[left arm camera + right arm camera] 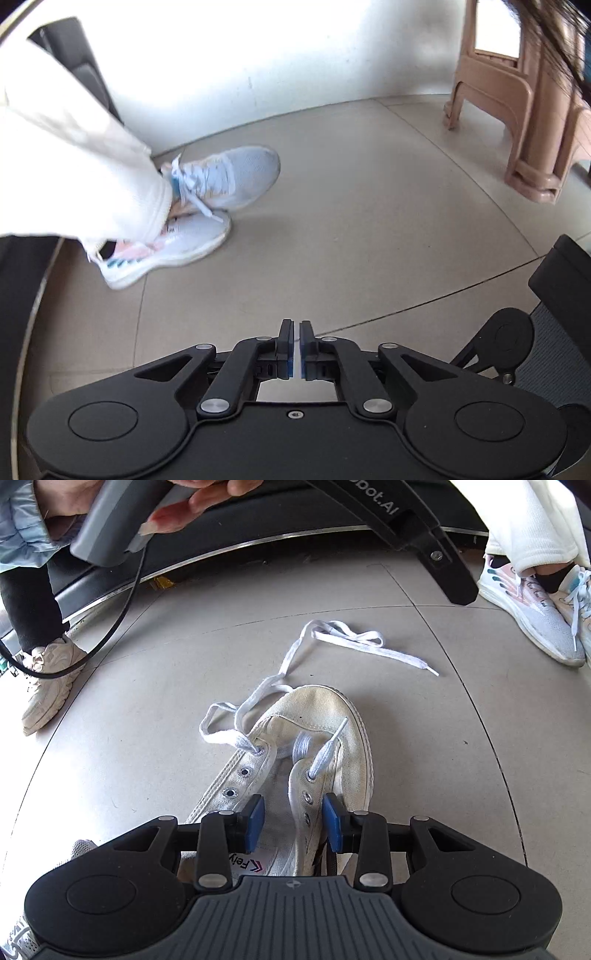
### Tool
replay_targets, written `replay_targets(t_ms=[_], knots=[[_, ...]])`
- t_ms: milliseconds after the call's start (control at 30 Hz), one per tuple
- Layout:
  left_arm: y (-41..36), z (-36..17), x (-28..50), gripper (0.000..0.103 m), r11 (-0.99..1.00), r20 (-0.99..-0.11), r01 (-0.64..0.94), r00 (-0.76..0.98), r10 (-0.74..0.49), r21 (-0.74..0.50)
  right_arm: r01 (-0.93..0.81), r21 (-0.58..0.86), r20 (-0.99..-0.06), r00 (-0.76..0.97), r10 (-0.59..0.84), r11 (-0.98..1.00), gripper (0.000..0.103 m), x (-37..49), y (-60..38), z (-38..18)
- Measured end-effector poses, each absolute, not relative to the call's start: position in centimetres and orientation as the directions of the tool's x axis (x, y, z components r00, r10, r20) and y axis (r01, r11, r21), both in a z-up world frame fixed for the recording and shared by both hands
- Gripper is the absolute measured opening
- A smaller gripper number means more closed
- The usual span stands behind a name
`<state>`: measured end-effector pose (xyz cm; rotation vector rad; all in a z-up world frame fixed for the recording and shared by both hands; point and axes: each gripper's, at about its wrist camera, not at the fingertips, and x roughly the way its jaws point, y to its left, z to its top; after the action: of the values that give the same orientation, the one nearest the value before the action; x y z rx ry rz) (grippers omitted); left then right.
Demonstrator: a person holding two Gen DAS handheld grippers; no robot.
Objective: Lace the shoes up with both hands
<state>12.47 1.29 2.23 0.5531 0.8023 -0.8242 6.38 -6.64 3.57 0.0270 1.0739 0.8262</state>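
Observation:
A white canvas sneaker (pixel 325 731) lies on the tiled floor in the right wrist view, toe pointing away. A white lace (pixel 347 638) runs through its front eyelets; the long end trails off over the floor beyond the toe, the short end (pixel 328 746) sticks up from the right eyelet. My right gripper (pixel 293 825) is open, its blue pads either side of the right eyelet row, holding nothing. My left gripper (pixel 296 347) is shut and empty above bare floor; the sneaker is not in its view. The other gripper's body (pixel 413 528) hangs at the top of the right wrist view.
A bystander's feet in light blue-white trainers (pixel 192 210) stand to the left; they also show in the right wrist view (pixel 535 602). A beige plastic stool (pixel 517 110) stands far right. Another foot in a beige trainer (pixel 48 679) and a black cable (pixel 110 627) are at left. A dark curved base (pixel 221 554) lies behind.

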Motion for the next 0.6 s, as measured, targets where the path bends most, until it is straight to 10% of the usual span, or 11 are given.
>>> replay_targets(t_ms=[400, 600], knots=[[3.5, -3.8, 8.1, 0.021, 0.655, -0.882, 0.755, 0.286, -0.375, -0.034, -0.586, 0.399, -0.763, 0.214, 0.61, 0.705, 0.038, 6.5, -6.7, 3.4], [2.7, -4.9, 7.4, 0.0, 0.603, -0.879, 0.797, 0.315, -0.359, 0.04, -0.585, 0.402, -0.76, 0.216, 0.613, 0.705, 0.038, 6.2, -6.6, 3.5]])
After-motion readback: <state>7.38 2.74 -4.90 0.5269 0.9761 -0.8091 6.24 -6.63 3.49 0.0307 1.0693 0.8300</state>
